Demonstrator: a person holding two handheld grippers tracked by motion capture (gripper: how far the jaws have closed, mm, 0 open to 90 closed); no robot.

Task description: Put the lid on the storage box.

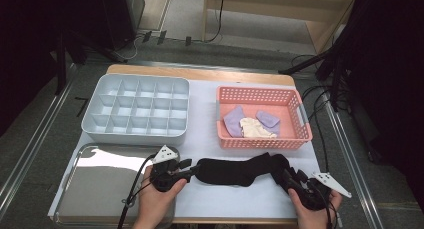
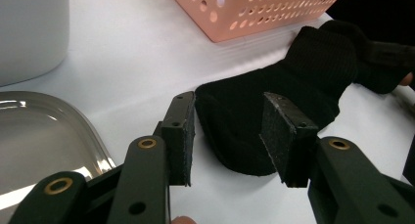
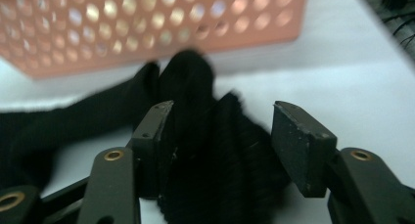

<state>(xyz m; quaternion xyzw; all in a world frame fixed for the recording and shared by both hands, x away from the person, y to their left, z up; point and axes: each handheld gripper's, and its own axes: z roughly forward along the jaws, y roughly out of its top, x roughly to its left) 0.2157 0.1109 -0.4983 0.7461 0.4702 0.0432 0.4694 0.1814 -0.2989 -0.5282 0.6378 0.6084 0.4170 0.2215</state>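
My black sock lies flat on the table's near edge, long axis nine to three o'clock, both grippers spread at its ends. At one o'clock, the pink basket holds small cloths (purple, cream).

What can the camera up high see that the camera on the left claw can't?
High view alone: the white divided box with all its compartments, the purple and cream cloths inside the pink basket, and the right claw at the black sock's far end.
Left gripper view alone: a close look at the left claw's open pads around the sock's near end.
Both: sock, basket, silver tray.
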